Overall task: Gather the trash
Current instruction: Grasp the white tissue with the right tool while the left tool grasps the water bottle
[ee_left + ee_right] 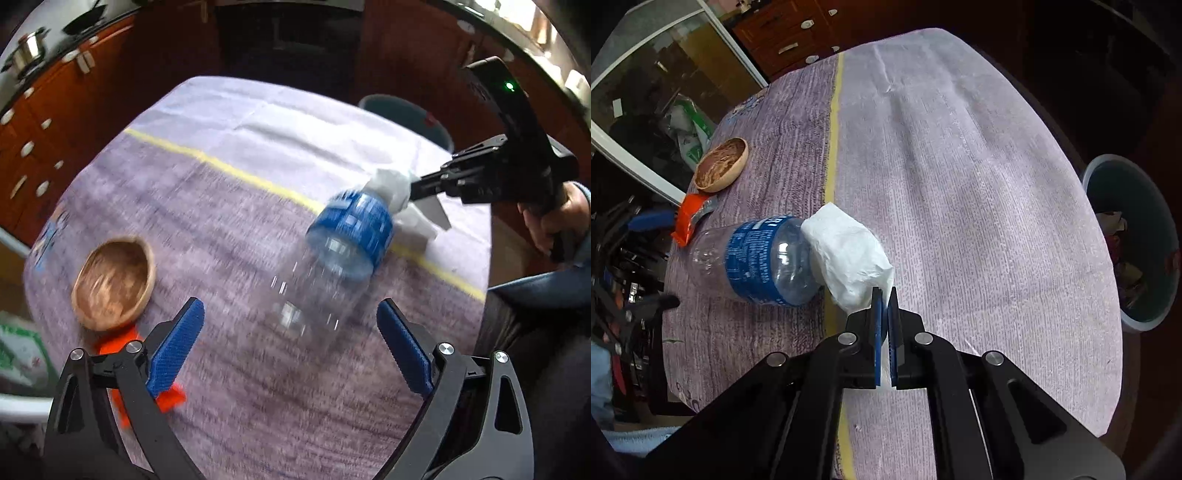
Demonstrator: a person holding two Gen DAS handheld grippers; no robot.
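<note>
Near the yellow stripe of the cloth-covered bench [960, 184] lies the empty plastic bottle [334, 254], on its side, its long axis running away from the left gripper [291, 345] toward the right one. Its clear end points at the left fingers [177, 345], which stand wide apart with nothing between them; the bottle sits just ahead of them and roughly centred on the gap, so the left hand is judged the nearer and better placed for it. Motion blur in the left wrist view prevents any finding on whether a cap is fitted. The bottle is transparent, with a blue printed label around its middle. Touching its far end is a crumpled white tissue [846, 254], pinched at one edge by the right gripper [884, 295], whose fingers are closed tight upon it. A person's hand [554, 218] grips that tool's handle. Further out, an orange wrapper [687, 216] and a wooden bowl [721, 170] rest near the bench edge. A grey bin [1108, 177] holding refuse stands on the floor beyond the opposite edge, well apart from the bottle.
</note>
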